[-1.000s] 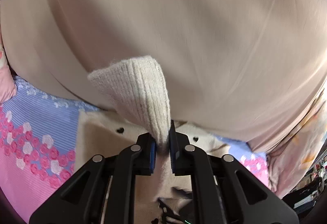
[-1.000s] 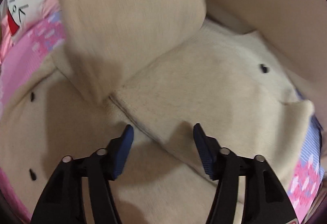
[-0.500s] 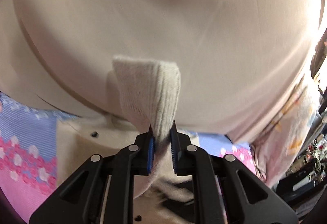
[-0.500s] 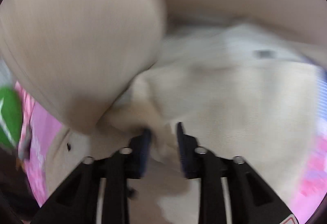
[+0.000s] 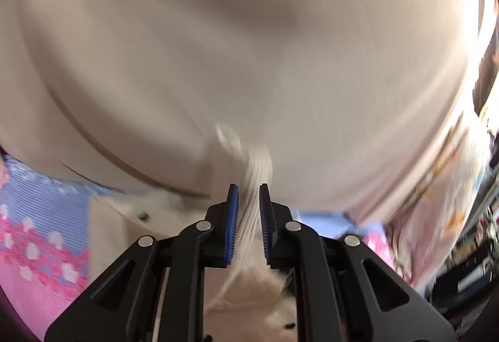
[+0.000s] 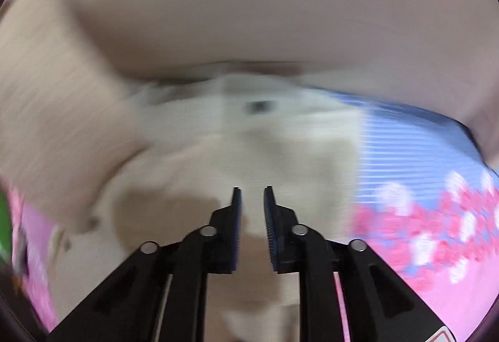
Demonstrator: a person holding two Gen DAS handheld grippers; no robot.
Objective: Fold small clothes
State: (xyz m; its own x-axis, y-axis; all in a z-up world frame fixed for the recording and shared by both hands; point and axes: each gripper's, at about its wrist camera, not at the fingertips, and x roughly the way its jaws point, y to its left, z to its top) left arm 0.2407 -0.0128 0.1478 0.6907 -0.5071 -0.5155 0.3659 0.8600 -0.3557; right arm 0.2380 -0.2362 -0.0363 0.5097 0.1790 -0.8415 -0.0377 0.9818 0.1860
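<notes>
Bedding fills the lower part of both views: a sheet [image 6: 414,154] with pale blue stripes and a band of pink flowers, smooth and flat, spread on what looks like a bed. Behind it rises a big rounded beige cushion [image 5: 249,45], plain and soft-looking, taking up most of the left view.

On the sheet lies the cream sweater [image 6: 280,148], fuzzy, thick and limp, dotted with small dark marks; motion blur hides its exact outline. Part of it is still spread flat, so you are, by my reading, early in the fold: one sleeve is being brought across, and the body folds are still to do.

Your left claw [image 5: 249,211] pinches the ribbed cuff [image 5: 252,186] of that sleeve, the blue pads narrow around the knit, and the cloth trails down below the claw toward the sweater body. The rib is stretchy and will likely sag when let go.

Your right claw [image 6: 252,217] hovers low over the sweater with its pads close together; cream cloth shows between them, but through the blur I cannot tell whether it is pinched.
</notes>
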